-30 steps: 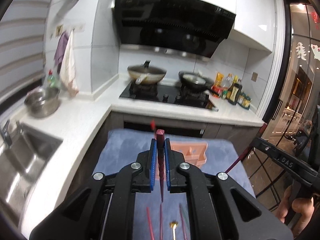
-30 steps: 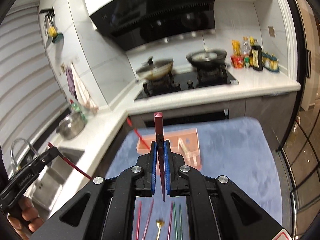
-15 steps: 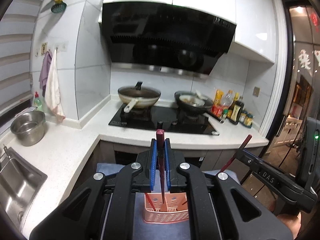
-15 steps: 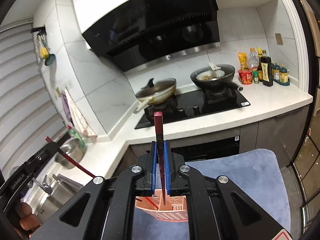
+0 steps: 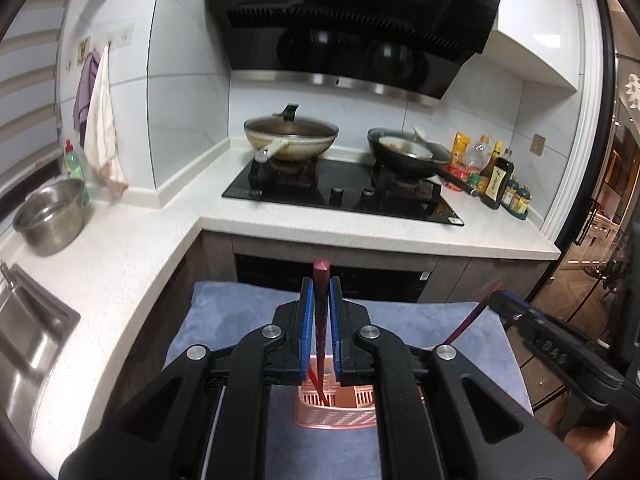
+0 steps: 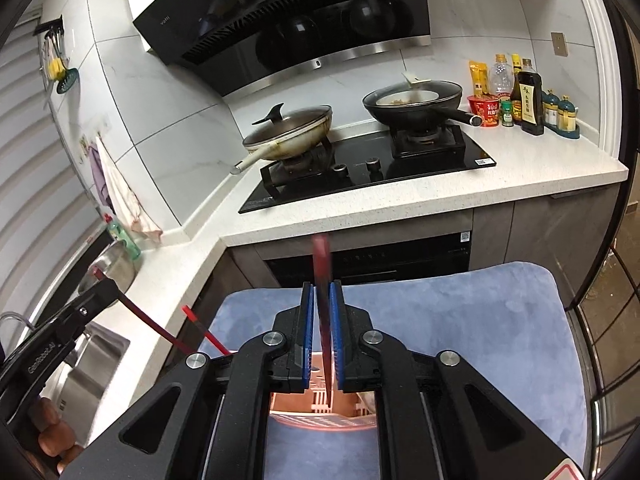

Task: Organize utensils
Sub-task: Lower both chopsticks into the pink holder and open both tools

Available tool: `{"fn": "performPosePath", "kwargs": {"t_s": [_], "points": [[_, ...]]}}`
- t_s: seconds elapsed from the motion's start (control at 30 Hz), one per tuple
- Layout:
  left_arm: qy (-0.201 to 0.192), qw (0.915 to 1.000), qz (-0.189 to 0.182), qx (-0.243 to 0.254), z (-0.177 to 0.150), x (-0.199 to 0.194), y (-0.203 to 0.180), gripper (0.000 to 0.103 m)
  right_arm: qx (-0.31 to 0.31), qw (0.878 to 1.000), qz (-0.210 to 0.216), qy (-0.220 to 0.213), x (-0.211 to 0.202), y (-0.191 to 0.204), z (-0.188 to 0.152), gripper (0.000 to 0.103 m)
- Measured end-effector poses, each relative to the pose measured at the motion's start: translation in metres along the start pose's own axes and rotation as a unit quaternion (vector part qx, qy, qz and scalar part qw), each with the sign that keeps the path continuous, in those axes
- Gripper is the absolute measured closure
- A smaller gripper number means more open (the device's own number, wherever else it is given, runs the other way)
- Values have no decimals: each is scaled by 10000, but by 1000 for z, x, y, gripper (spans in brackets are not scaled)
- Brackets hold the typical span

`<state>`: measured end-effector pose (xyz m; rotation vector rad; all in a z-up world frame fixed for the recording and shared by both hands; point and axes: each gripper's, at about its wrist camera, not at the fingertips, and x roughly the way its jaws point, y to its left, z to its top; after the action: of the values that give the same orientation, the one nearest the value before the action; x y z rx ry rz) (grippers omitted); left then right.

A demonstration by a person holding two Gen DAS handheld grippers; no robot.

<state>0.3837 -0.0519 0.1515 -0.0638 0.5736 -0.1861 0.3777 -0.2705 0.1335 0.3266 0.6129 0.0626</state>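
Note:
A pink slotted utensil basket (image 5: 336, 416) stands on the blue-grey mat (image 5: 224, 320), right under both grippers. My left gripper (image 5: 321, 292) is shut on a dark red chopstick (image 5: 321, 320), which stands upright with its tip inside the basket. In the right wrist view the basket (image 6: 320, 416) shows below my right gripper (image 6: 322, 296). Its jaws are opening, and a dark red chopstick (image 6: 323, 320) stands loose between the pads, blurred at the top. A bright red chopstick (image 6: 204, 332) leans out of the basket's left side.
Behind the mat runs a white counter (image 5: 360, 236) with a black hob, a lidded wok (image 5: 290, 136) and a black pan (image 5: 408, 152). Sauce bottles (image 6: 528, 100) stand at the right. A steel pot (image 5: 50, 216) and a sink (image 5: 24, 340) are on the left.
Both grippers moved forward and down until the basket lay just under their jaws. The right chopstick's top has gone blurred and tilted between the pads.

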Motion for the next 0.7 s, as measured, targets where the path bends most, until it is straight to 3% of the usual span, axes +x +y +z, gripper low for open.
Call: {"fn": "performPosePath", "kwargs": {"t_s": [0.07,0.13,0.17,0.43,0.7], "points": [[38,10000,17,-54,-3,1,2,94,12,10000,-44,-13,-3,-1,-1,87],[13,9999,104,-55,-7,-3,2,78,48,10000,-50,-68,-9,-2,-2,80],[-13,9999,101,-58,-7,-5,2,75,63,9999,-48,-91,-12,-3,-3,78],[-88,9999,85,-1,-26,-47,2,74,-89,9997,6,-220,-63,-1,-23,69],[170,9987,361,332,-99,-94,9,74,-413,9991,-75,67,-123,-4,-102,62]]}}
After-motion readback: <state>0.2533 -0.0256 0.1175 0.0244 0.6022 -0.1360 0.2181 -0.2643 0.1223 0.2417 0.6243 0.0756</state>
